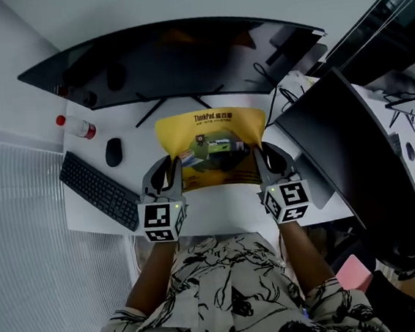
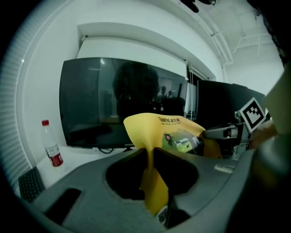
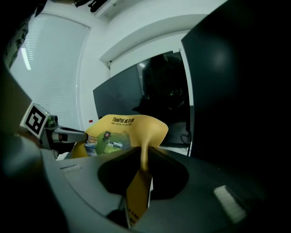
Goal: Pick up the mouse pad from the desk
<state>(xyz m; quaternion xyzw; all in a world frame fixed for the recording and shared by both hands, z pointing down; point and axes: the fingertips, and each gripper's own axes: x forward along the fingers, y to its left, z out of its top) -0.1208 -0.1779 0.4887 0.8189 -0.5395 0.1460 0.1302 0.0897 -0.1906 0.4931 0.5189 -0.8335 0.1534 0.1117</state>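
The yellow mouse pad (image 1: 212,135), printed with a logo and a green picture, hangs in the air above the white desk (image 1: 213,216), sagging between both grippers. My left gripper (image 1: 172,167) is shut on its left edge; in the left gripper view the yellow mouse pad (image 2: 152,179) is pinched between the jaws. My right gripper (image 1: 258,156) is shut on the right edge, and the right gripper view shows the mouse pad (image 3: 143,159) clamped the same way. Each gripper sees the other across the pad.
A wide curved monitor (image 1: 174,58) stands at the back, a second dark screen (image 1: 354,153) at the right. On the left of the desk lie a black keyboard (image 1: 96,189), a black mouse (image 1: 114,151) and a red-capped bottle (image 1: 76,127). Cables lie behind the pad.
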